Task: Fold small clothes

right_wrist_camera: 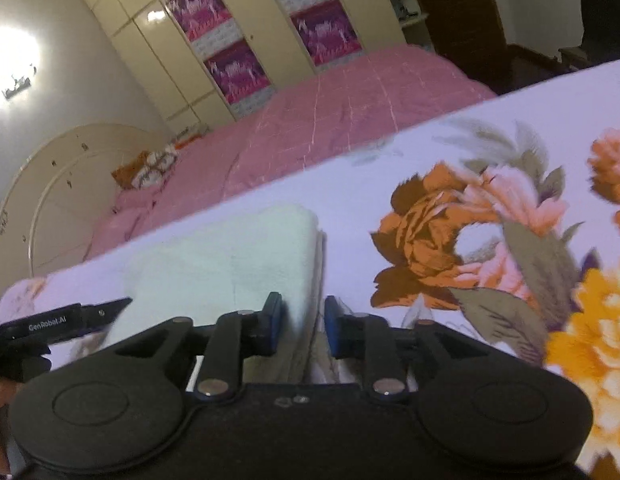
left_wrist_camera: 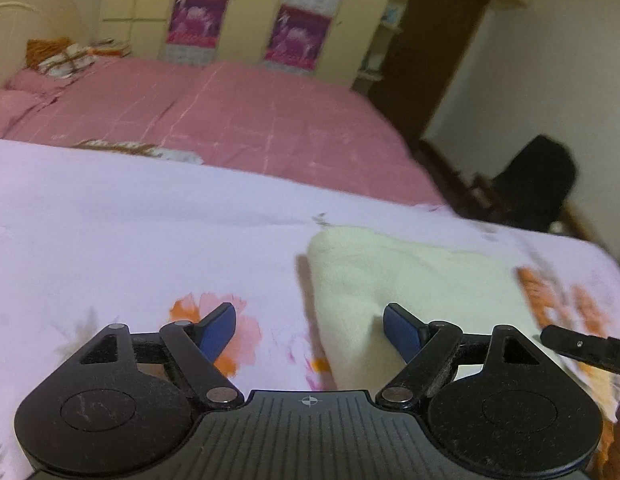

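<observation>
Hovering over the floral sheet (left_wrist_camera: 109, 216) with the left gripper (left_wrist_camera: 310, 320) spread wide, nothing between its blue pads; cream cloth (left_wrist_camera: 410, 280), folded, lying ahead and to its right, one edge reaching under the right pad. Straddling the cloth's right edge with the right gripper (right_wrist_camera: 301, 320), narrowly parted; cannot tell whether pinching.
</observation>
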Demonstrator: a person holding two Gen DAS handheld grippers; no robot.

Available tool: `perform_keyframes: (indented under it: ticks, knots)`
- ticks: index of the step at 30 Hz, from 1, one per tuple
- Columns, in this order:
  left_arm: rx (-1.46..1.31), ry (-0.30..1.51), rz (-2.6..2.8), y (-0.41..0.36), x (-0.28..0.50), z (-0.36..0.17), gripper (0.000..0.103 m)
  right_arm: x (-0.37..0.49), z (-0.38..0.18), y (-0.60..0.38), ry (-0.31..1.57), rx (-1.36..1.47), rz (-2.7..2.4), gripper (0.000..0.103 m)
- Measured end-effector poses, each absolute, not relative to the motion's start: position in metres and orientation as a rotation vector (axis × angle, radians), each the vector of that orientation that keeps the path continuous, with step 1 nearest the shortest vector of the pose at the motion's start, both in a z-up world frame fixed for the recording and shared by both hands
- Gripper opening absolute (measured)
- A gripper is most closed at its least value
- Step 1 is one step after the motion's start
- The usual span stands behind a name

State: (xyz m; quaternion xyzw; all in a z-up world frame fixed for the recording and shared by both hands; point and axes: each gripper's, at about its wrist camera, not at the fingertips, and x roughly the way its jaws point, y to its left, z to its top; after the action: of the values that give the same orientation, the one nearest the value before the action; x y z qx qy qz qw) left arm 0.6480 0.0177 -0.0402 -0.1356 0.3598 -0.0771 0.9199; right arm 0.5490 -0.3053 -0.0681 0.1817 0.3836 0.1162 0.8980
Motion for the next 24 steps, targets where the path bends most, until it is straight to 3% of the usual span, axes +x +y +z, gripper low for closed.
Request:
perform_keyframes:
  ticks: [9,14,24]
  knots:
    - [-0.265,0.754,-0.234,0.011,0.569,-0.056,0.081,0.453,-0.055,-0.315,0.807,0.454,0.39,0.027]
    - [-0.279,0.735,-0.219,0.012,0.56,-0.049,0.081,0.456,-0.061,-0.308,0.8,0.484,0.388,0.027]
    - [-0.308,0.765,-0.217,0.014,0.585,-0.054,0.081,0.49,-0.074,-0.311,0.817,0.624,0.472,0.037]
